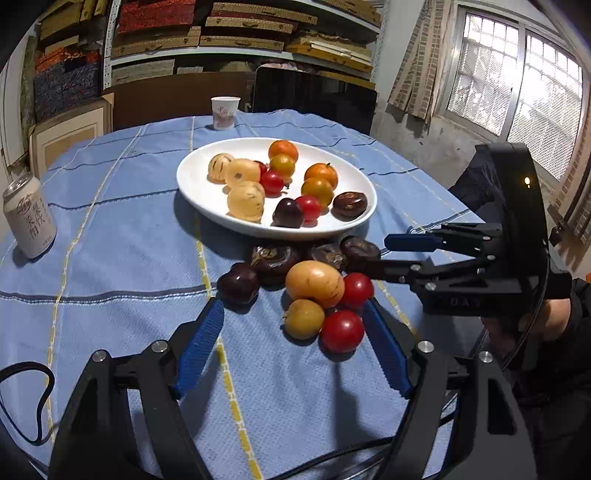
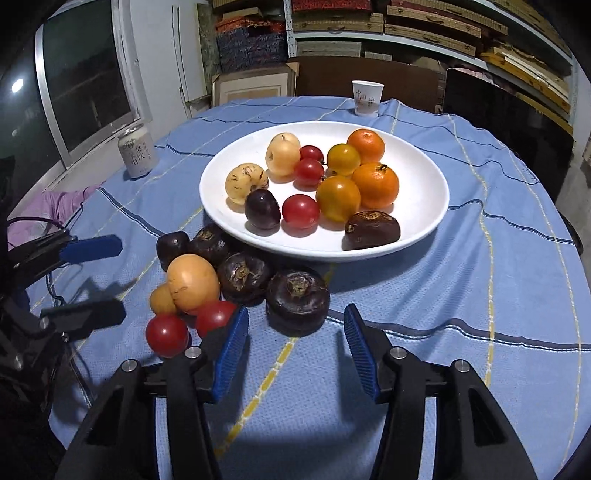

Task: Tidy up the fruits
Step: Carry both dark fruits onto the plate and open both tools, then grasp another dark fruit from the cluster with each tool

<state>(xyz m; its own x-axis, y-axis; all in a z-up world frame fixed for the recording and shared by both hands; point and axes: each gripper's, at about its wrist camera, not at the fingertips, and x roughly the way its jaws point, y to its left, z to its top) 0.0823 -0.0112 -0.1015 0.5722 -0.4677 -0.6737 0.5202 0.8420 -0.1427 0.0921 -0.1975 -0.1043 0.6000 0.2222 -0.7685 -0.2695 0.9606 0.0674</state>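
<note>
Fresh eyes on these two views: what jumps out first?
The white plate mid-table, loaded with fruit sorted by colour: pale ones to the left, oranges to the right. Then the loose pile on the blue cloth just in front of it, dark brown fruits and red tomatoes. Both open grippers hover at that pile: left gripper, right gripper.

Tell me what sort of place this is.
Probably a storeroom doubling as a workspace: metal shelving stacked with flat boxes, framed panels leaning by the wall, and a cloth-covered table holding a plate of fruit.
</note>
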